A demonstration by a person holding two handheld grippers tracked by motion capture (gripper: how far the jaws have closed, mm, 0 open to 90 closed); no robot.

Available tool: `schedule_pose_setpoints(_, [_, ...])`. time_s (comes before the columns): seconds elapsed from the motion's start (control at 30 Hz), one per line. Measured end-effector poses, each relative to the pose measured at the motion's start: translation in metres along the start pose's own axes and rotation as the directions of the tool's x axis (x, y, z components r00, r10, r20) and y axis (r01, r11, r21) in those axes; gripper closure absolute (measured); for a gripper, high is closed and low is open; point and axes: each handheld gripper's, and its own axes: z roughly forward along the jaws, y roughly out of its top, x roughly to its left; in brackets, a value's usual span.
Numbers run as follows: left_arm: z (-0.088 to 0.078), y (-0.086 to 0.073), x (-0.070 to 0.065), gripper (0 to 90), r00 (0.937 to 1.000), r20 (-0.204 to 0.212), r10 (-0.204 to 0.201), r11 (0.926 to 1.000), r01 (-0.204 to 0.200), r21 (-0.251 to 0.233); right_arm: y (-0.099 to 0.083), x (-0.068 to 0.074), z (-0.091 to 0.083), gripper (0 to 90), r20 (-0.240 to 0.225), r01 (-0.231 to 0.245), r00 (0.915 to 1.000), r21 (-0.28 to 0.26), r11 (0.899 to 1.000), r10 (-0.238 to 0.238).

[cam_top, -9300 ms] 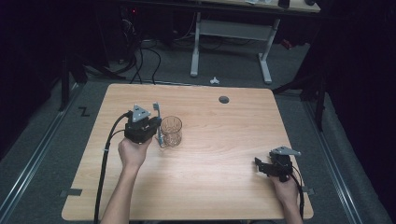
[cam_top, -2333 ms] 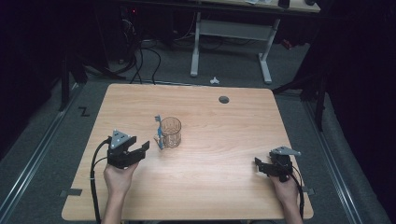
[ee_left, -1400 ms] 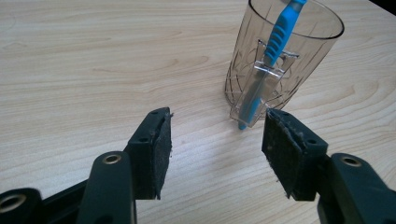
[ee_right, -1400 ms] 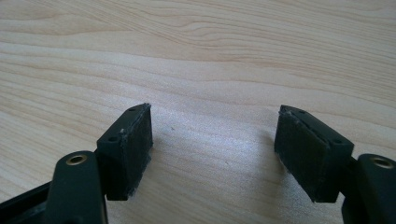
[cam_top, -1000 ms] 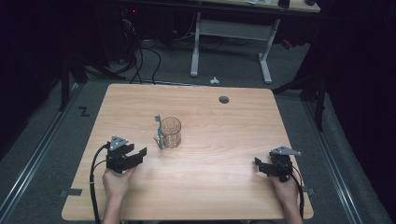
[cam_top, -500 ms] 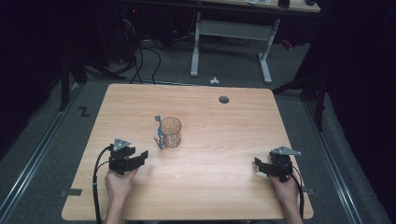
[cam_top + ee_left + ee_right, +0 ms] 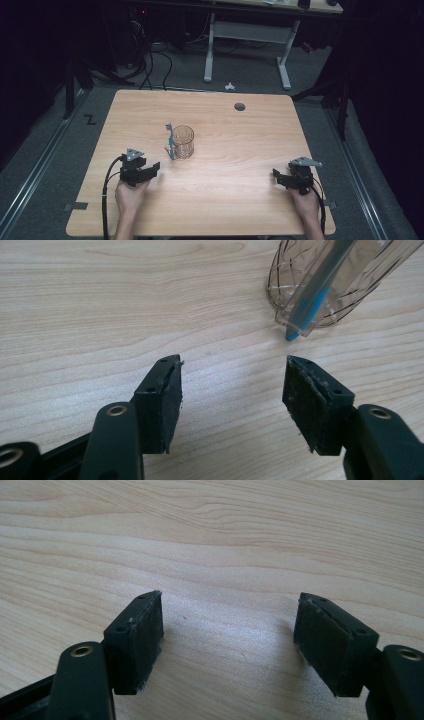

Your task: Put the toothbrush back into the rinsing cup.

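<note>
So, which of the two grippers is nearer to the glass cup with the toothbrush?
The left gripper. It rests just in front of the glass cup holding the blue toothbrush, while the right gripper sits far off by the table's right edge.

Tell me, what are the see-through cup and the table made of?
The cup looks like clear glass or hard plastic: you can see the blue stick through its wall, and crisscross lines are cut or moulded into it. Which of the two, I can't tell. The table looks like pale wood or wood-look laminate, with wavy grain lines and a smooth matte top.
</note>
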Motion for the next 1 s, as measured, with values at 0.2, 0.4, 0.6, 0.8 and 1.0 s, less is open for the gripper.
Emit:
schedule_pose_setpoints(0.2, [0.007,-0.001,-0.001,41.3,0.9997,-0.02,0.012,0.9999,-0.012,0.011,0.0,0.0,0.0,28.3,0.0,0.0,1.0,0.0,1.0,0.0])
schedule_pose_setpoints(0.4, [0.01,-0.001,-0.001,41.4,0.9997,-0.024,0.005,1.0,-0.005,0.005,0.0,0.0,0.0,28.3,-0.001,0.0,1.0,0.001,1.0,0.0])
schedule_pose_setpoints(0.6, [0.014,-0.002,-0.002,41.5,0.9994,-0.033,0.006,1.0,-0.006,0.001,0.0,0.0,0.0,28.3,0.0,0.0,1.0,0.0,1.0,0.0])
schedule_pose_setpoints(0.8, [0.017,-0.002,-0.003,41.5,0.9984,-0.054,0.018,0.9998,-0.018,0.003,0.0,0.0,0.0,28.3,0.0,0.0,1.0,0.0,1.0,0.0])
schedule_pose_setpoints(1.0, [0.019,-0.003,-0.005,41.6,0.9971,-0.068,0.033,0.9994,-0.033,0.006,0.0,0.0,0.0,28.3,0.0,0.0,1.0,0.0,1.0,0.0])
